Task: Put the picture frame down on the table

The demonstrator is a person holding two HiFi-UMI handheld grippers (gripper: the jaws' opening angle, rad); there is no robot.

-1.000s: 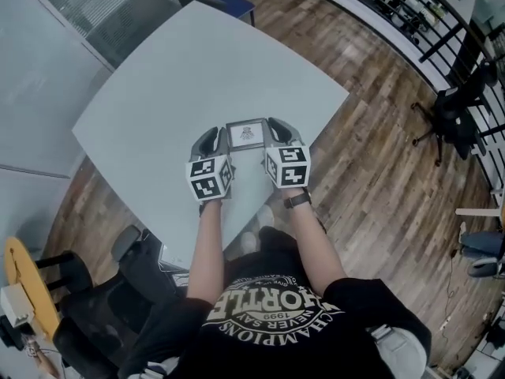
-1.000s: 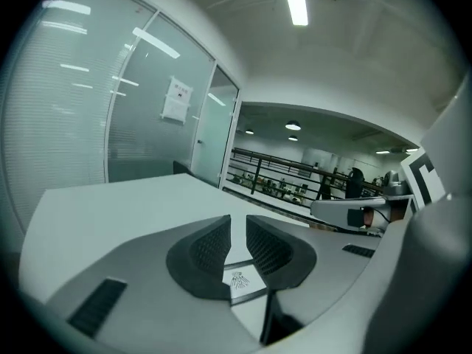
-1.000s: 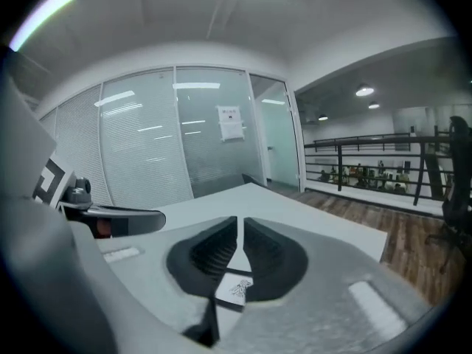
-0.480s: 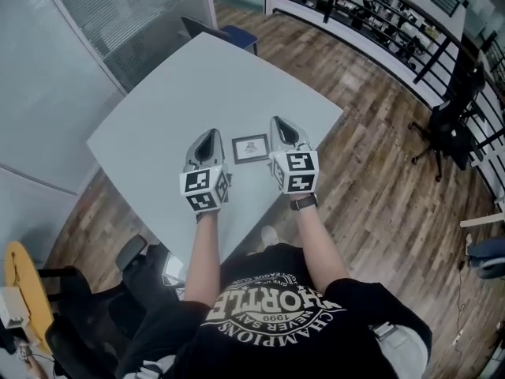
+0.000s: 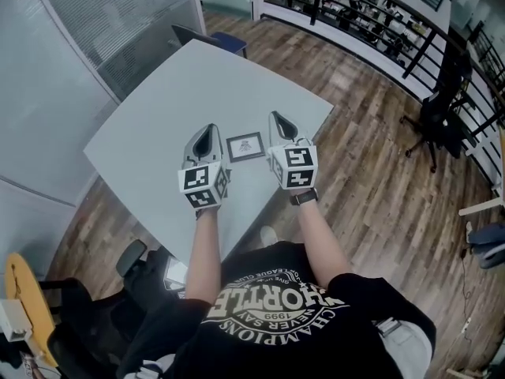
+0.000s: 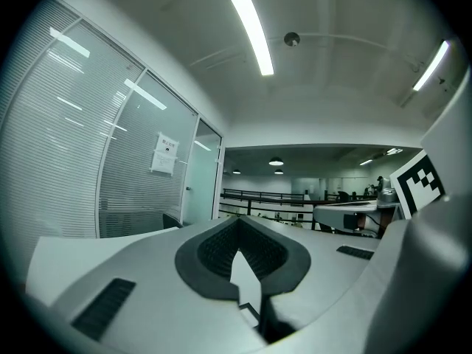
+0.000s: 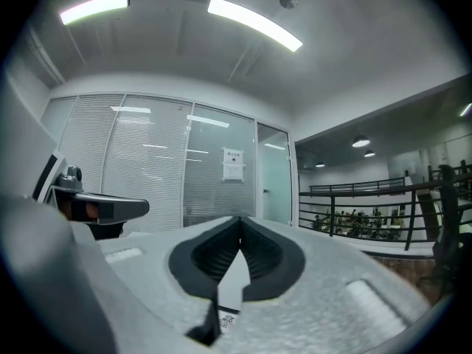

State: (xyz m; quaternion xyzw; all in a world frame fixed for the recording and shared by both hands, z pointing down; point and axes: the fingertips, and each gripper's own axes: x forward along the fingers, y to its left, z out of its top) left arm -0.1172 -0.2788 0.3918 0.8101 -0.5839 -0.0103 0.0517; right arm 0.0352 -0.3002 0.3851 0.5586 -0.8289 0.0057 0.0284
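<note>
A small dark-edged picture frame lies flat on the pale grey table, near its front edge. My left gripper hovers just left of the frame, apart from it, jaws shut on nothing. My right gripper sits just right of the frame, also apart, jaws shut and empty. In the left gripper view the jaw tips meet and point out over the room. The right gripper view shows its closed tips the same way. The frame is hidden in both gripper views.
The table's edge runs close behind both grippers, toward the person. A chair stands at the far corner, a black office chair on the wooden floor to the right. A glass partition lines the left; railings cross the back.
A second ago the frame sat pinched between the two grippers. It now lies on the table, and both grippers have drawn away to its sides.
</note>
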